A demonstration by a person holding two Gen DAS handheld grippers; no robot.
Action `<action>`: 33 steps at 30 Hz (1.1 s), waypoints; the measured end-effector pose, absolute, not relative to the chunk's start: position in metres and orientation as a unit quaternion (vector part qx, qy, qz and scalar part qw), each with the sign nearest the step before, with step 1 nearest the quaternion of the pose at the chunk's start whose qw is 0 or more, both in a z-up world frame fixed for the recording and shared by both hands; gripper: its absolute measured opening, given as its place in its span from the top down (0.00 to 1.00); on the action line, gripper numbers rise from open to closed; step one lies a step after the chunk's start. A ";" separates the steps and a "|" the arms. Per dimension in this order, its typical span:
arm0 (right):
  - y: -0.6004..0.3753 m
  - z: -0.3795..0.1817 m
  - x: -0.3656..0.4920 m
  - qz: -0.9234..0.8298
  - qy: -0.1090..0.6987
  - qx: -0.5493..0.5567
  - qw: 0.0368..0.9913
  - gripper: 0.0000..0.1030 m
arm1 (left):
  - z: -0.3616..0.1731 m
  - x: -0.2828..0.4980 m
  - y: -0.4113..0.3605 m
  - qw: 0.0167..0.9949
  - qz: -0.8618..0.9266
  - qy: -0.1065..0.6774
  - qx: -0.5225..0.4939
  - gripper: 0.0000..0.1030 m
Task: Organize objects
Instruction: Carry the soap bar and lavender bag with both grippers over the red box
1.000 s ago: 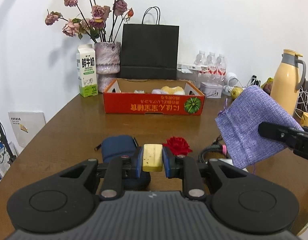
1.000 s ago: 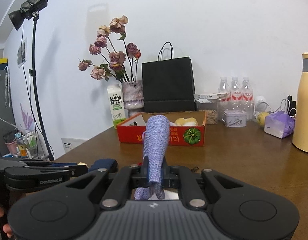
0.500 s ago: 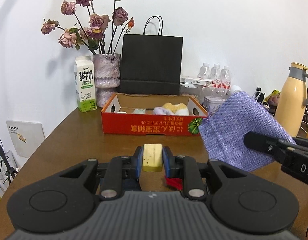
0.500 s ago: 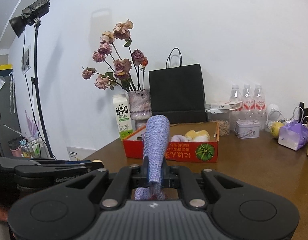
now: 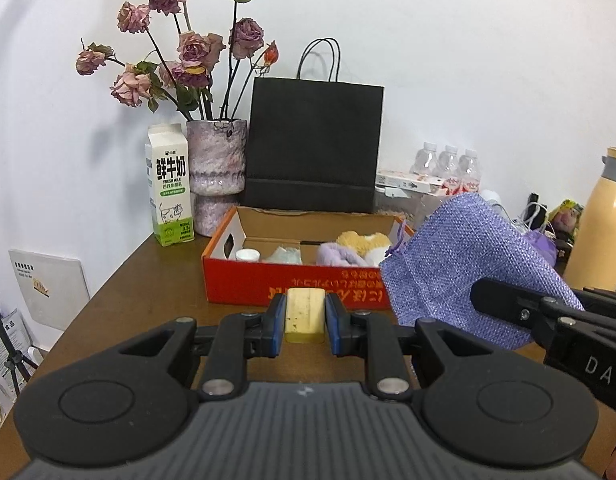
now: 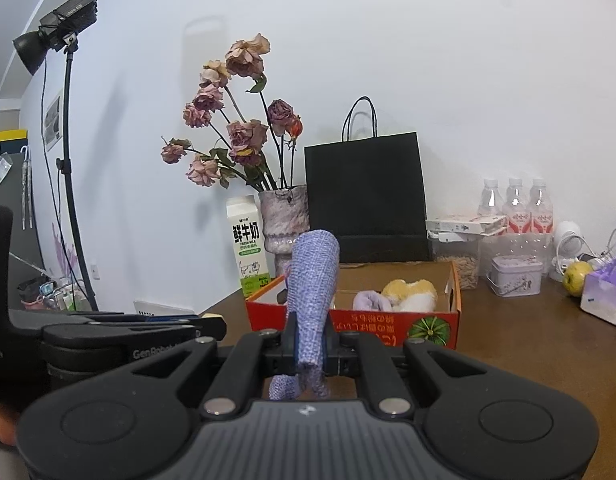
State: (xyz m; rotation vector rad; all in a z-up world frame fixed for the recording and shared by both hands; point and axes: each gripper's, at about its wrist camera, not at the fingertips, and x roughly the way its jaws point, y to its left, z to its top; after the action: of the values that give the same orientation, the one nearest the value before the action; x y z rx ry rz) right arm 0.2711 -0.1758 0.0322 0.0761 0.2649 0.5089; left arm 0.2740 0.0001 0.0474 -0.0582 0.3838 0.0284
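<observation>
Pouch [image 5: 464,276] blocks red box's [image 5: 243,284] right corner

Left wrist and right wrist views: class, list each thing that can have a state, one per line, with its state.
left gripper: shut on yellow block
right gripper: shut on purple pouch, held off the table
red box: open-topped, holds plush items
black paper bag: upright
milk carton: upright, closed

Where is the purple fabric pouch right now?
The purple fabric pouch is pinched in the right gripper, held up right of the left gripper, before the red box.
</observation>
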 end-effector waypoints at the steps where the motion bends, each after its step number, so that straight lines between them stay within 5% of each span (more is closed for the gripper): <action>1: -0.174 0.033 0.275 0.252 0.130 0.037 0.958 0.93 | 0.048 0.279 0.002 0.981 0.017 0.190 -0.030 0.79; 33: -0.140 0.041 0.429 0.270 0.142 0.036 0.952 0.93 | 0.062 0.424 0.023 0.981 0.026 0.188 -0.025 0.79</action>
State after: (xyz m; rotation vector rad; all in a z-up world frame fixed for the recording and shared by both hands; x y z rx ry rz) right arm 0.4288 -0.1398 0.0406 0.0723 0.2888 0.5491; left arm 0.4238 0.0234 0.0616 -0.0508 0.3785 0.0525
